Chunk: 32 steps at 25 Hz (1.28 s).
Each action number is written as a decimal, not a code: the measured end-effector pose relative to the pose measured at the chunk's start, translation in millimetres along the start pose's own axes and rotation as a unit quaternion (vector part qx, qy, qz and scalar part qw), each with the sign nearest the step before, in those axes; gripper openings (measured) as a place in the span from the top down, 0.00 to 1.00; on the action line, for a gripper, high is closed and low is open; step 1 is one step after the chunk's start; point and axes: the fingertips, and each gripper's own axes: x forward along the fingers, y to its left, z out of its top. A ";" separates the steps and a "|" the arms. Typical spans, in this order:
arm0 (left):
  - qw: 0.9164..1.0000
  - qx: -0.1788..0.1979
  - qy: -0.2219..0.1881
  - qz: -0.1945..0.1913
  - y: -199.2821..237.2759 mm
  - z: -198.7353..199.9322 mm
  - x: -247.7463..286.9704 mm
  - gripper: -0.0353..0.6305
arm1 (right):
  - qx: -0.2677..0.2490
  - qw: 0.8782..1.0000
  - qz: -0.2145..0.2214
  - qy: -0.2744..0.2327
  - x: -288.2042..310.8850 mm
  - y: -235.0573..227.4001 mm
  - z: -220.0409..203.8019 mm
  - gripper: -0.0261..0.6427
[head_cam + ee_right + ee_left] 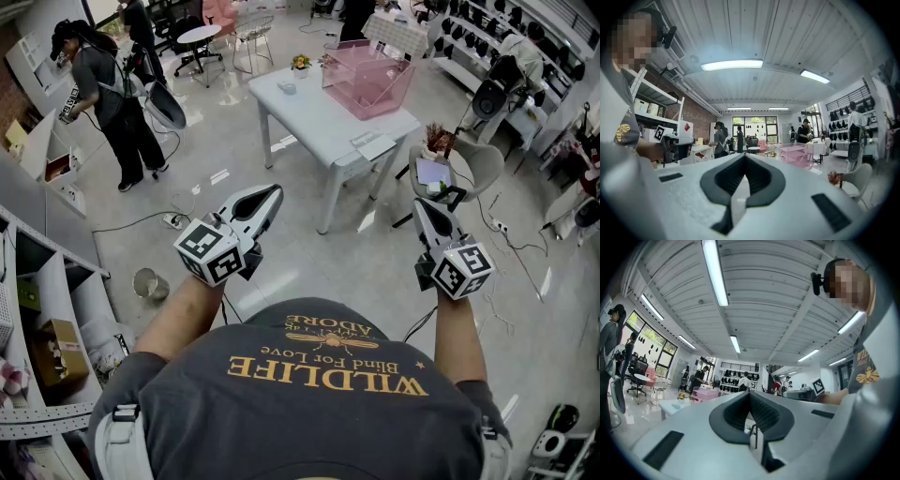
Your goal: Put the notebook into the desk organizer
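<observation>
The pink wire desk organizer (368,80) stands on the far right part of the white table (309,117). A flat pale notebook (375,143) lies at the table's near right edge. I stand well back from the table with both grippers held level before my body. My left gripper (272,193) is shut with nothing in it, and its pads meet at the tip in the left gripper view (750,393). My right gripper (419,202) is also shut and empty (744,155). The organizer (705,393) (799,154) shows small and far in both gripper views.
A person (108,94) stands at the back left. White shelving (47,281) runs along my left. A grey chair (473,164) with a plant and papers stands right of the table. A power strip (173,221) and cables lie on the floor. A small flower pot (300,63) is on the table.
</observation>
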 end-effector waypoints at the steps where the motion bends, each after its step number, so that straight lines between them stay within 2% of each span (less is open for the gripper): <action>1: 1.000 0.000 0.001 0.000 -1.1 0.3 0.3 0.95 | 0.000 1.000 0.000 0.000 -0.9 -0.1 0.3 0.96; 19: 1.000 0.005 0.002 0.003 -20.5 -0.9 16.6 0.95 | -0.008 1.000 0.003 -0.003 -16.2 -16.3 1.5 0.96; 25: 1.000 0.005 0.002 0.009 -31.6 1.9 28.3 0.95 | 0.015 1.000 0.021 -0.013 -24.5 -28.9 6.8 0.96; 27: 1.000 0.003 0.001 0.011 -36.6 1.1 34.7 0.95 | 0.018 0.999 0.039 -0.014 -26.8 -32.0 7.6 0.70; 28: 1.000 0.003 0.000 0.012 -39.2 -0.1 38.4 0.95 | 0.018 0.999 0.043 -0.014 -28.1 -35.4 7.7 0.61; 29: 1.000 0.004 -0.001 0.013 -41.8 -1.5 42.4 0.95 | 0.018 0.999 0.044 -0.015 -29.6 -39.9 8.0 0.55; 32: 1.000 0.007 0.000 0.017 -50.2 -4.5 55.7 0.95 | 0.019 0.999 0.044 -0.018 -34.7 -56.8 9.5 0.48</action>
